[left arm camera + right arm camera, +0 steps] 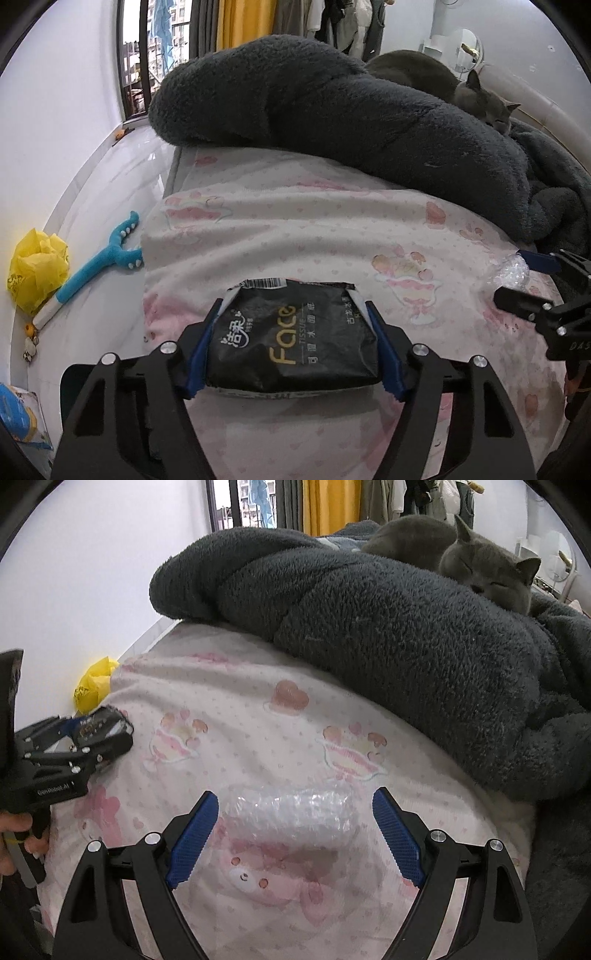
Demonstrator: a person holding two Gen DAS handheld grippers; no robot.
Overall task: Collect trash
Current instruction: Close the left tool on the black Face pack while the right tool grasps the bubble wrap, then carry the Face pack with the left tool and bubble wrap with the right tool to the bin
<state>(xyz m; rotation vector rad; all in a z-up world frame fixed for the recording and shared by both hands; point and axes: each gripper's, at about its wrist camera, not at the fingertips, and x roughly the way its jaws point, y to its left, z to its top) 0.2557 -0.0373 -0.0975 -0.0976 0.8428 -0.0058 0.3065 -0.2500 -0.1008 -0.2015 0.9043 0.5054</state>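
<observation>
The 2 blue fingers (201,354) of the left gripper (293,349) press against the short ends of a black tissue pack (295,339), which is pinched between them and lies on the pink-patterned sheet (295,229) of the bed. Yellow lettering and white print run across the pack's face; a barcode strip marks its far edge. The fingers (194,840) of the right gripper (295,836) stand wide apart around a roll of clear bubble wrap (291,808), each pad clear of the roll, so nothing is gripped. The roll lies crosswise on the same sheet, to the right of the tissue pack. In the right wrist view the left gripper appears at the left edge with the pack in its jaws, a hand (14,834) on its handle. Beyond both items, a dark grey fleece blanket (332,122) is heaped across the bed, and a grey cat (484,572) rests on it with eyes closed. On the floor beside the bed lie a yellow plastic bag (37,269) and a blue toy (99,266) near the white wall.
</observation>
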